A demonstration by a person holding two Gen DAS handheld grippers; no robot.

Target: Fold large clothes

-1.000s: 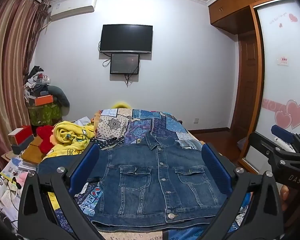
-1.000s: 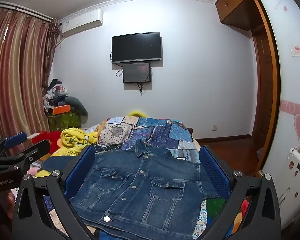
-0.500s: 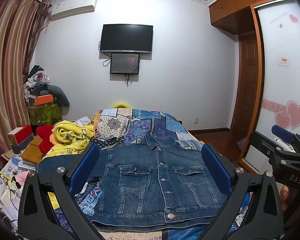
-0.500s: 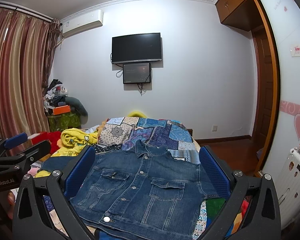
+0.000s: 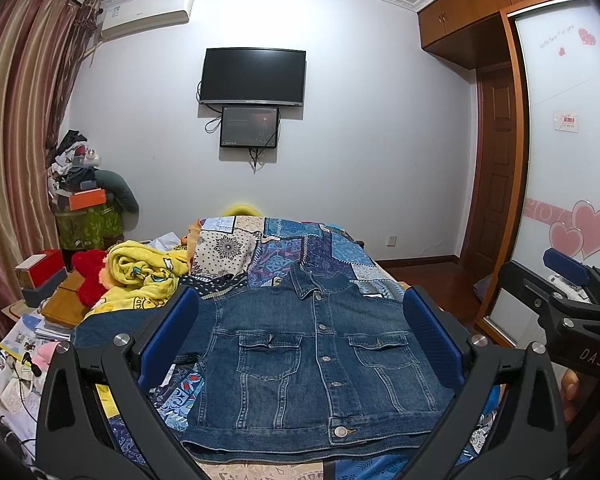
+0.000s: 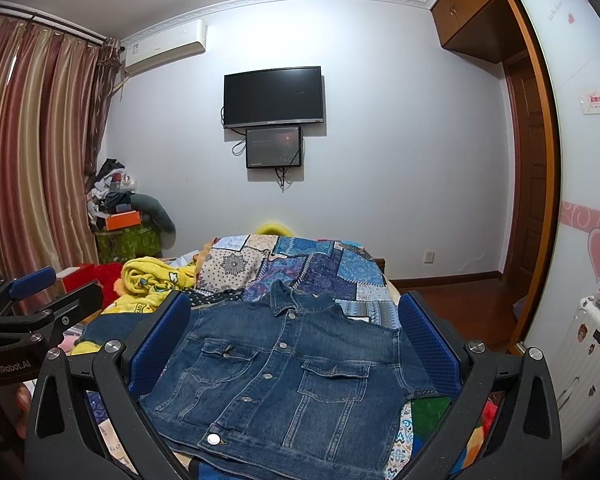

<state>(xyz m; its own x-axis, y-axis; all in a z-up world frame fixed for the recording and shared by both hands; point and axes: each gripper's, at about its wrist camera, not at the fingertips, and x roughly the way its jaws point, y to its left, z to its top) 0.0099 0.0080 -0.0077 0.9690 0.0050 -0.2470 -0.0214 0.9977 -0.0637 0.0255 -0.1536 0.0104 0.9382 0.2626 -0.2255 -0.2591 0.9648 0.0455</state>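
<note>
A blue denim jacket (image 5: 316, 364) lies flat and buttoned, front up, on the patchwork bedspread (image 5: 288, 244), collar toward the far wall. One sleeve spreads out to the left. My left gripper (image 5: 300, 336) hovers open above the jacket's near hem, blue pads wide apart and empty. From the right wrist view the same jacket (image 6: 288, 380) lies at a slant, and my right gripper (image 6: 296, 336) is open over it with nothing held. Each gripper shows at the edge of the other's view.
A yellow blanket (image 5: 148, 276) and a red plush toy (image 5: 90, 276) lie on the bed's left side. Boxes and papers (image 5: 28, 320) crowd the left floor. A wardrobe (image 5: 572, 160) and a door stand right; a white radiator (image 6: 580, 380) is at the right.
</note>
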